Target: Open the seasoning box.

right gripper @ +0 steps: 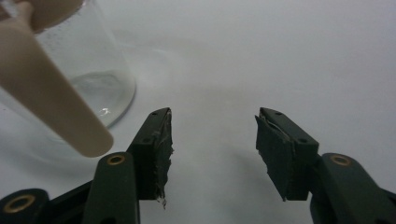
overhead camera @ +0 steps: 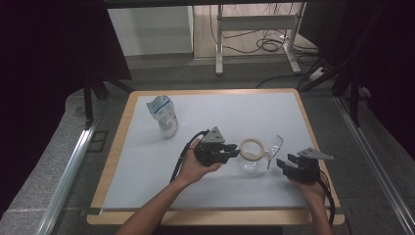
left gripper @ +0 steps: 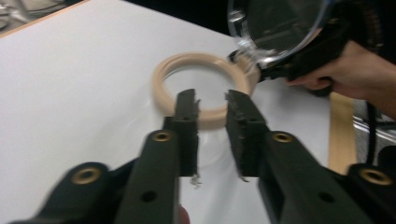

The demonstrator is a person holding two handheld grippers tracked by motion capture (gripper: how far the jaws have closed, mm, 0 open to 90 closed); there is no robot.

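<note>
While the clear lid [overhead camera: 275, 145] hangs off the jar [overhead camera: 252, 156] near the table's [overhead camera: 147, 196] front-right edge, both the left gripper [overhead camera: 234, 152] and the right gripper [overhead camera: 283, 164] stand spread and empty, closing left undone

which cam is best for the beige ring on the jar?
Left gripper view: the beige ring shows whole, just beyond the jaws. High view shows it small. Right gripper view catches a blurred stretch of it.

Left gripper [overhead camera: 234, 152]: black body, grey three-cornered plate on top, black cable trailing behind. Jaws black, brass-coloured rivets behind the pads, pad edges frayed. Right gripper [overhead camera: 284, 163]: same build, same plate and cable, worn pads, brass rivets. Forearms bare, no sleeves.
</note>
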